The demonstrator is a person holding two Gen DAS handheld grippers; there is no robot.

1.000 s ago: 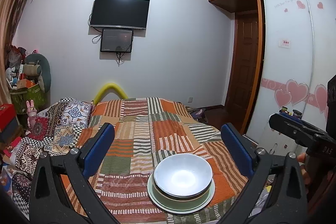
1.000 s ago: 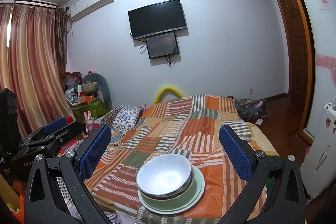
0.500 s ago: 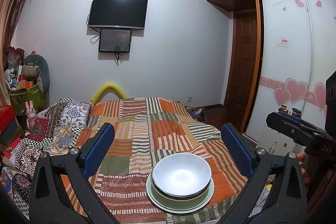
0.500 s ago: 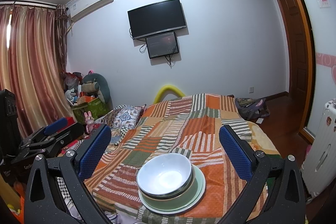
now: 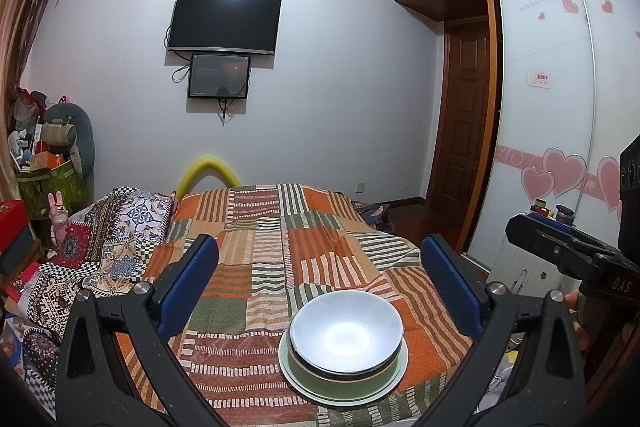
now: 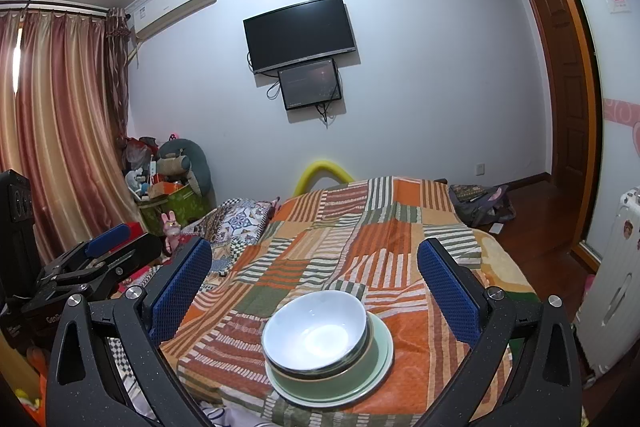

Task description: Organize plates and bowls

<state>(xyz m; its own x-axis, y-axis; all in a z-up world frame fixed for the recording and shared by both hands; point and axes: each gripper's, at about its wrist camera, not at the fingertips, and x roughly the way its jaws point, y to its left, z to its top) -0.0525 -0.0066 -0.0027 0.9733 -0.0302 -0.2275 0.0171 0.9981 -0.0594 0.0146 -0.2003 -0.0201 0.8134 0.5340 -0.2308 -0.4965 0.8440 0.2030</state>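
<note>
While both tongs gape | right view (image 6: 312, 291) alone shows curtains (image 6: 52, 131).

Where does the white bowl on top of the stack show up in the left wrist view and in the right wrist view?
Left wrist: the white bowl sits low and right of centre, nested on the stack over the green plate.
Right wrist: the white bowl is low, near centre, tilted towards the left.
Shared landmark: the wall-mounted TV, above the patchwork blanket in both.

Near edge: stacked bowls (image 5: 346, 337) on plate (image 5: 304, 385) block the middle.
Far bedspread (image 5: 280, 227): bare, open passage.
Left: rumpled quilt (image 5: 104, 251).
</note>
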